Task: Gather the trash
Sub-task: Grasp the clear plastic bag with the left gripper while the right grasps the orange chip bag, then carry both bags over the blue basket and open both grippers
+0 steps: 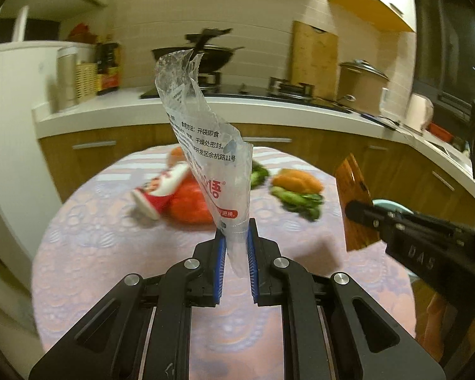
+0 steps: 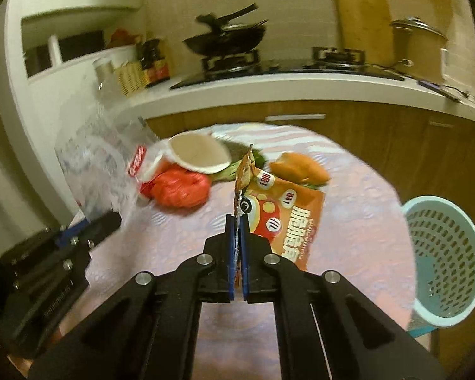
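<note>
My left gripper (image 1: 236,231) is shut on a clear plastic wrapper (image 1: 202,145) with red print, held upright above the round table. My right gripper (image 2: 237,218) is shut on an orange snack bag (image 2: 281,218), held over the table; the bag also shows at the right of the left wrist view (image 1: 354,202). The left gripper and its clear wrapper (image 2: 101,158) appear at the left of the right wrist view. A tipped paper cup (image 2: 196,153) and a crumpled red plastic bag (image 2: 180,188) lie on the table. A light blue perforated basket (image 2: 443,256) stands to the table's right.
The round table has a lace-pattern cloth (image 1: 110,237). Toy bread (image 1: 297,180) and green vegetables (image 1: 297,202) lie at its far side. Behind runs a white counter (image 1: 269,110) with a stove, wok, pot, bottles and cutting board, over wooden cabinets.
</note>
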The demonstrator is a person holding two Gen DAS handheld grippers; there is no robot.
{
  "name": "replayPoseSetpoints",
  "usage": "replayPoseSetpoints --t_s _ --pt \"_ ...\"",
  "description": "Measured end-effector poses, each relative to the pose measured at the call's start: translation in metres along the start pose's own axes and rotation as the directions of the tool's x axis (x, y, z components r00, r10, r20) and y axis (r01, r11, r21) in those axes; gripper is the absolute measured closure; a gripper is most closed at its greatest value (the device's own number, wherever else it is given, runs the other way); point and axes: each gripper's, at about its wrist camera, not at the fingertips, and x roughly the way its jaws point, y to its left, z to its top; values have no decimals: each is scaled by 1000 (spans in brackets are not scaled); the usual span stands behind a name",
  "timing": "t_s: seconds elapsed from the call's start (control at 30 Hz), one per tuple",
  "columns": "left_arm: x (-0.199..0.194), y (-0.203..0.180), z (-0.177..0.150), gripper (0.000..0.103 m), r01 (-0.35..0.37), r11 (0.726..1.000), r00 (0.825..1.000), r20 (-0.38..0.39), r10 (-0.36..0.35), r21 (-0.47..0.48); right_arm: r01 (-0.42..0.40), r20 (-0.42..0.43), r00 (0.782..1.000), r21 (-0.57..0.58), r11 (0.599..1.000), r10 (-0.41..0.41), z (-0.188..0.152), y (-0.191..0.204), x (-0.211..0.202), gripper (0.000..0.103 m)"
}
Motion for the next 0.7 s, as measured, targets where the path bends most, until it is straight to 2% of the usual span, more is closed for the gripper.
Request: replayPoseSetpoints --t_s 0.37,0.7 --pt "10 -65 12 92 109 990 994 16 -111 87 69 78 994 113 991 -78 10 -65 -37 101" --pt "39 -138 23 92 240 959 970 1 -243 152 161 93 978 238 958 -188 6 -143 -62 101"
